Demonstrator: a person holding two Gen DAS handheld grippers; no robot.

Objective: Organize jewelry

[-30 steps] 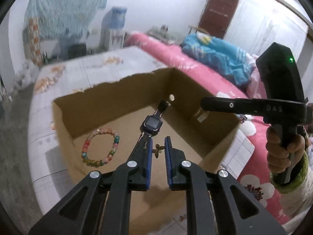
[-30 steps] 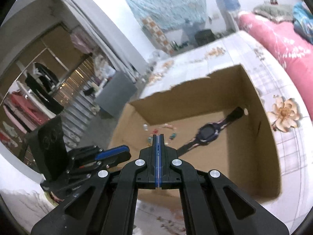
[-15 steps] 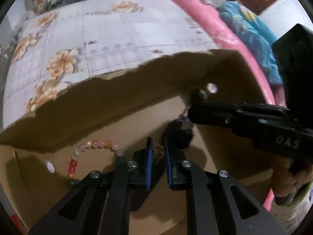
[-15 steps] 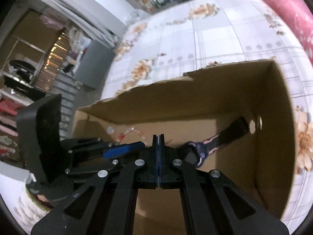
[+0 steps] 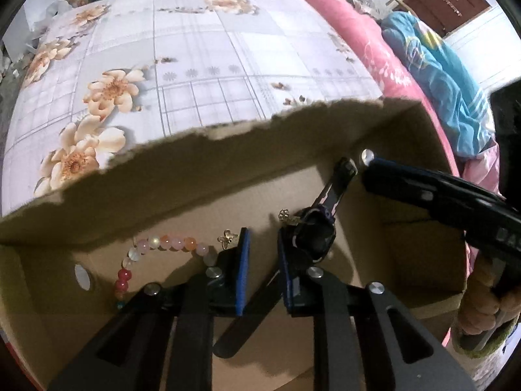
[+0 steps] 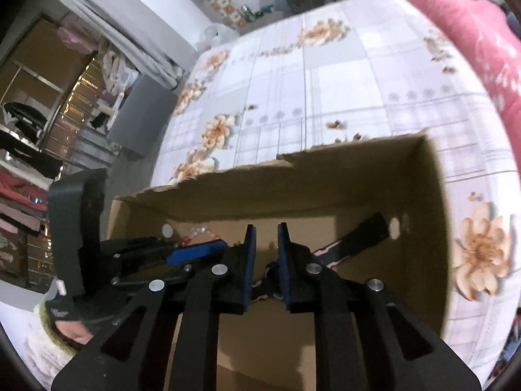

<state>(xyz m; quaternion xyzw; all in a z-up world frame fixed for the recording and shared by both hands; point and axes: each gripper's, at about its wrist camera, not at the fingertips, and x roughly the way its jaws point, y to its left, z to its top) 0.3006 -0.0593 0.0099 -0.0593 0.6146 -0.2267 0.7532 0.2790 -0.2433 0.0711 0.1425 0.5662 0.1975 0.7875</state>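
Note:
A torn cardboard box [image 5: 202, 182] holds the jewelry. On its floor lie a bead bracelet [image 5: 156, 244], a dark watch with a black strap [image 5: 317, 234], and two small gold butterfly charms, one [image 5: 228, 237] just left of my left fingers and one [image 5: 288, 216] beside the watch. My left gripper [image 5: 262, 251] is low inside the box, open and empty. My right gripper [image 6: 266, 247] is also open inside the box, over the watch [image 6: 351, 241]; its finger shows in the left wrist view [image 5: 423, 182].
The box [image 6: 433, 215] sits on a floral bedsheet [image 5: 182, 49]. A pink quilt [image 5: 351, 32] and a blue blanket [image 5: 443, 75] lie to the right. Shelves and clothes racks [image 6: 49, 114] stand to the left in the right wrist view.
Both grippers dropped lower into the box. The left jaws widened; the right jaws, shut before, have opened. The gold butterfly charm between the left fingers now lies on the box floor.

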